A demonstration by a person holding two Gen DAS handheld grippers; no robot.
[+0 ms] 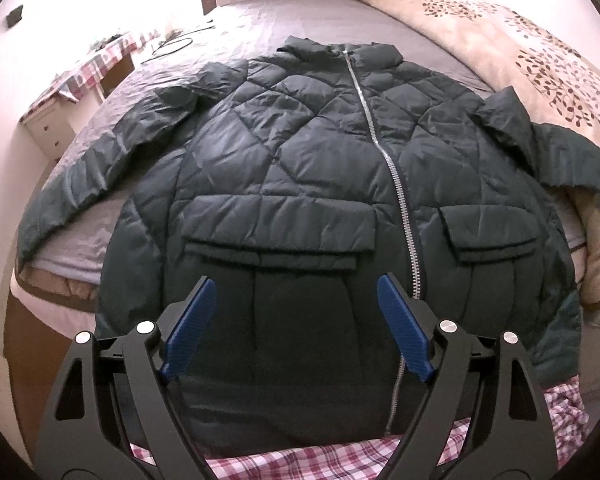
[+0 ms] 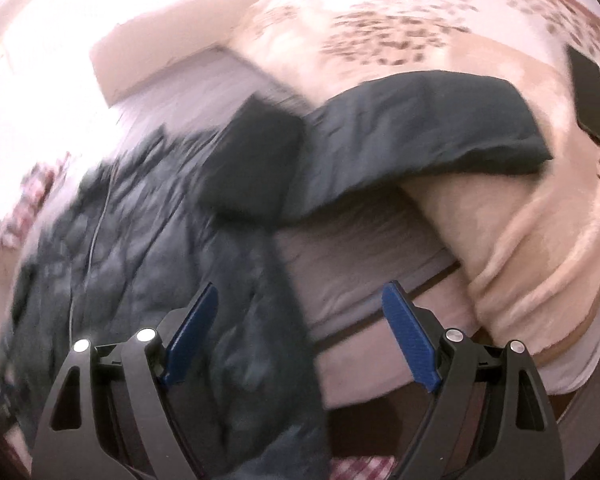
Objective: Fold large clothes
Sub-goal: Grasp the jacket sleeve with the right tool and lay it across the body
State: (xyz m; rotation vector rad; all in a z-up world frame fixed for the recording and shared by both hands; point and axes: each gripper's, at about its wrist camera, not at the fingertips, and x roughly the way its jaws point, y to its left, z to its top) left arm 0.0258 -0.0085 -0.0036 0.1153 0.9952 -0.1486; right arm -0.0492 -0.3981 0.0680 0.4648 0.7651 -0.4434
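Roughly, left to right:
Side bench (image 1: pixel 100 62): far left, checked cloth on it, beside the bed.
Bed (image 1: pixel 300 20): grey sheet, takes up most of the left wrist view.
Jacket (image 1: pixel 300 160): dark quilted puffer, lying flat on the bed, front up, collar at the far end, hem toward the camera.
Left sleeve (image 1: pixel 100 160): spread out to the left across the sheet.
Zipper (image 1: pixel 384 152): silver, closed, running from the collar down to the hem.
Pockets: two flaps (image 1: pixel 276 228), one each side of the zipper.
Left tongs (image 1: pixel 296 292): released, blue pads wide apart, hovering over the hem, nothing between them.
Checked fabric (image 1: pixel 300 460): red and white, under the hem at the near edge.
Right sleeve (image 2: pixel 400 140): draped up onto the beige blanket.
Blanket (image 2: pixel 500 240): beige with brown leaf print, bunched on the right side of the bed.
Right tongs (image 2: pixel 300 300): released, gripping nothing, above the jacket's right edge and bare sheet; view blurred.
Dark flat object (image 2: pixel 592 96): lying on the blanket, far right; can't tell what it is.
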